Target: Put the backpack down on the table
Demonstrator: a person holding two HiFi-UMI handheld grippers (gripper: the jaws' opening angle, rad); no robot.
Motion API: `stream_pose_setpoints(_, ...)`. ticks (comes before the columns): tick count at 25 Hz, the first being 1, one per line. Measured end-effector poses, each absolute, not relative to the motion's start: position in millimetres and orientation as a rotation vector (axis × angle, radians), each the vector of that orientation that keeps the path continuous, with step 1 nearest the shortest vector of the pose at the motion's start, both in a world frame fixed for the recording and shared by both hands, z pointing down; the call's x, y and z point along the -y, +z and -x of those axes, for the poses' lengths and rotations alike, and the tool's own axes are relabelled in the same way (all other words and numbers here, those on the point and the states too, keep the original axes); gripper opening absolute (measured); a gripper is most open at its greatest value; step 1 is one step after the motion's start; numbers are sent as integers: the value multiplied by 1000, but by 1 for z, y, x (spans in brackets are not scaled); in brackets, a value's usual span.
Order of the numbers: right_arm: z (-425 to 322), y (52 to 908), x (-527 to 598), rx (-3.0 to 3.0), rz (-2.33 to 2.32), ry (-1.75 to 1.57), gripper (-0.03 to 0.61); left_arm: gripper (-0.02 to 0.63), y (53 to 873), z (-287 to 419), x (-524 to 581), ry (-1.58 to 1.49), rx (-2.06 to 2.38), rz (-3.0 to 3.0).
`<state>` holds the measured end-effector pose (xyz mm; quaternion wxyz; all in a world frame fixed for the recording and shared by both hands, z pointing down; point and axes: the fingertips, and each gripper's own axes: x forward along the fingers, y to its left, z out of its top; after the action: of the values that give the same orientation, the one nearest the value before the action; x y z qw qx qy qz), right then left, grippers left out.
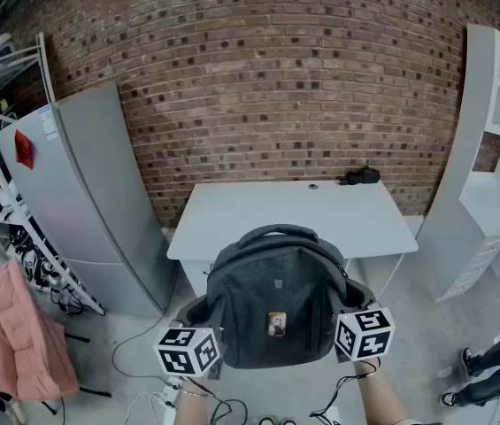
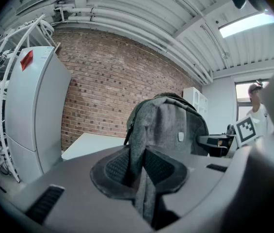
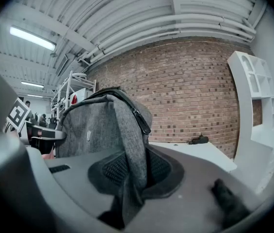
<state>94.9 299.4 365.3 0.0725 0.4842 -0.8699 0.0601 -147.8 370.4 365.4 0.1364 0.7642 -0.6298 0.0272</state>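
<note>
Left gripper (image 2: 137, 170): jaws narrow, pads pinching a fold of grey fabric on the left side of the backpack (image 1: 272, 304). Right gripper (image 3: 136, 171): same, jaws narrow and clamped on the right-side fabric. Nothing else is between either pair.

A two-sided pinch makes sense: the bag is soft, so one grip would let it swing or sag. Holding both flanks low keeps it upright, handle on top, front panel toward the person.

The backpack hangs in the air between the grippers. In the head view it covers the middle of the counter's (image 1: 258, 215) near edge. Both gripper views show the top lying beyond the bag, so I'd say it's not down yet. I can't tell whether its base is past the edge.

The only other thing on the counter is a small black item (image 1: 358, 176) at the far right corner, well apart from the bag. A fridge (image 1: 81, 193) stands beside the left edge.

Next, probably: carry it forward over the middle, lower it until the base takes the weight, then let go. Risk: a soft bag slumping when released.
</note>
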Motion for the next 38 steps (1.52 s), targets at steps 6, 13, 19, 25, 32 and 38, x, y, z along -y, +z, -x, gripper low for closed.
stream_pose_setpoints(6,-92,368,-305,2602,-1465,202,80,72,369,152,-373,68,1808,-2209)
stream_pose_setpoints(13,-92,374,-304,2559,-1495,250,86,72,373,154,-367,72,1761,-2237)
stream_pose_setpoints(19,-98,378,-299,2545,-1576,259,86,72,374,151,-352,70,1730,-2286)
stream_pose_setpoints(25,-111,382,-290,2510,-1624,267,86,72,381,140,-334,72,1686,-2300)
stream_pose_setpoints(32,-121,393,-263,2480,-1632,287,87,72,395,129,-306,88,1646,-2295)
stream_pose_setpoints(38,-120,400,-222,2495,-1613,310,87,72,398,131,-268,109,1655,-2295)
